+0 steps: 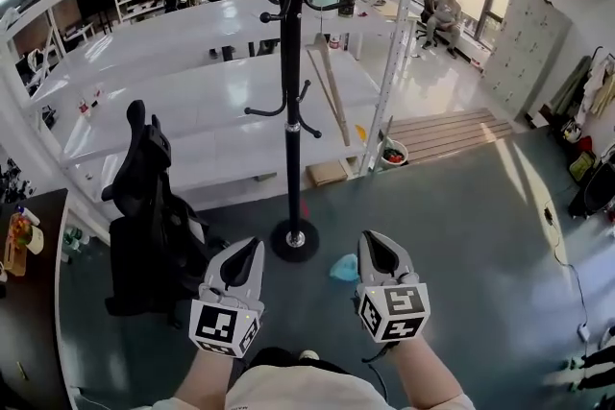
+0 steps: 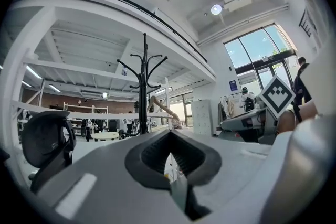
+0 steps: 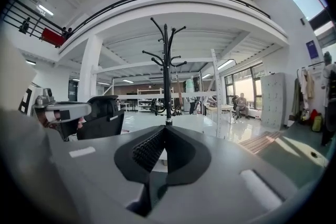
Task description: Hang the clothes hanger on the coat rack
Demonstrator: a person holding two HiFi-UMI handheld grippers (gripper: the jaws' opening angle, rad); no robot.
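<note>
The black coat rack (image 1: 292, 91) stands straight ahead on its round base (image 1: 294, 240), with curved hooks at the top and halfway up. It also rises beyond the jaws in the left gripper view (image 2: 143, 86) and the right gripper view (image 3: 167, 76). My left gripper (image 1: 250, 249) (image 2: 170, 136) is low, just left of the base, shut with nothing between its tips. My right gripper (image 1: 369, 241) (image 3: 164, 131) is just right of the base, also shut and empty. No clothes hanger shows in any view.
A black office chair (image 1: 144, 206) stands left of the rack. White shelving with long tables (image 1: 192, 110) runs behind it. A wooden plank (image 1: 329, 96) leans there. A turquoise object (image 1: 344, 269) lies on the floor by the base. People sit far back.
</note>
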